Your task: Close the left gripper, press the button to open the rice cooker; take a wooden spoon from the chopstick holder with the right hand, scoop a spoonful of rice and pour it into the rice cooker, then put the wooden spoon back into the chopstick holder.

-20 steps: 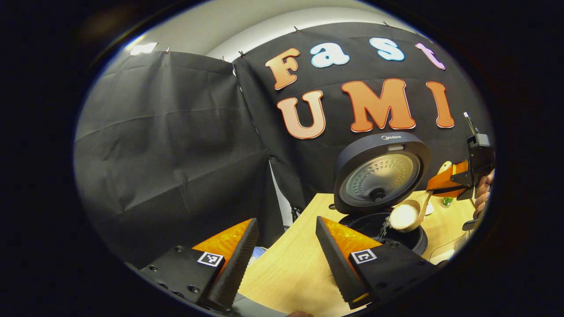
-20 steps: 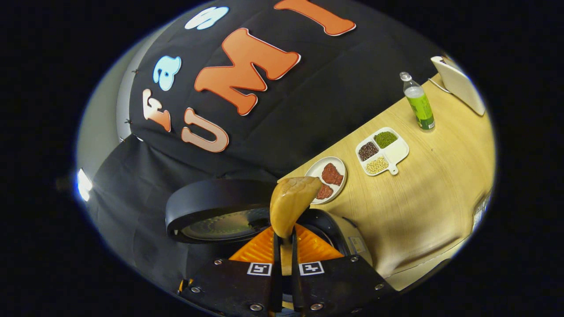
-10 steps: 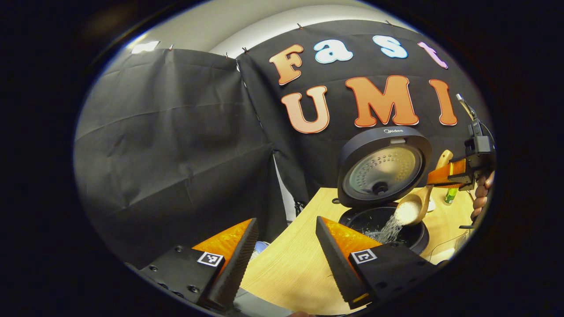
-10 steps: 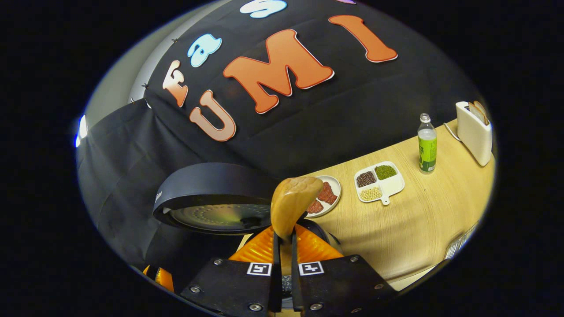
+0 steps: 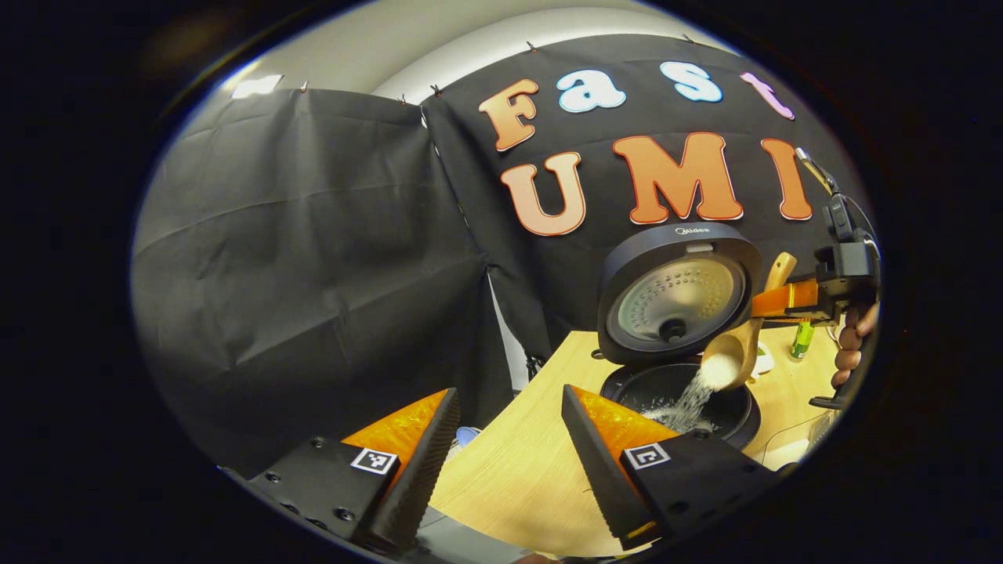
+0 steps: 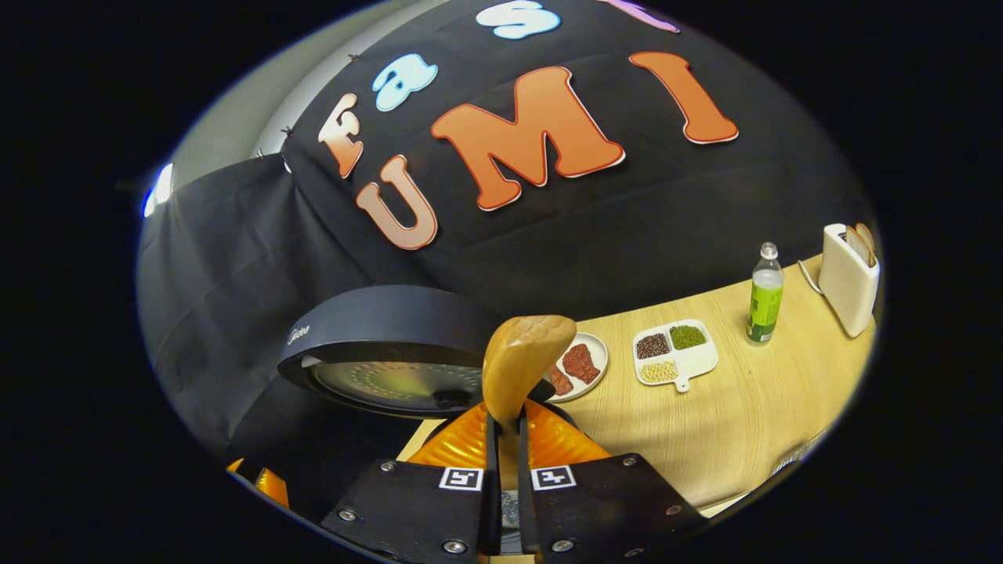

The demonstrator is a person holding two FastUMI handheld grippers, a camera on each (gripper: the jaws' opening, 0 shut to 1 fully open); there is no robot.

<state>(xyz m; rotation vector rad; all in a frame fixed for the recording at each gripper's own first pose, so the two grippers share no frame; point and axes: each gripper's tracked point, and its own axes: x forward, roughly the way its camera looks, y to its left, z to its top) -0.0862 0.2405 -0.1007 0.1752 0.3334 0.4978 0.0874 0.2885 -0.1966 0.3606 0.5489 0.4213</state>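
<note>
Clamping tilted wooden spoon [image 5: 733, 359], right gripper [image 6: 502, 439] over rice cooker [image 5: 678, 345], left gripper [image 5: 508, 439] wide.

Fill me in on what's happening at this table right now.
A person holds a gripper in each hand. The right gripper is shut on a wooden spoon, tipped so that rice streams into the open rice cooker, whose lid stands upright. The left gripper hangs open over the table, holding nothing. Farther along the table sit a plate of meat, a divided dish of beans, a green bottle and a toaster.
</note>
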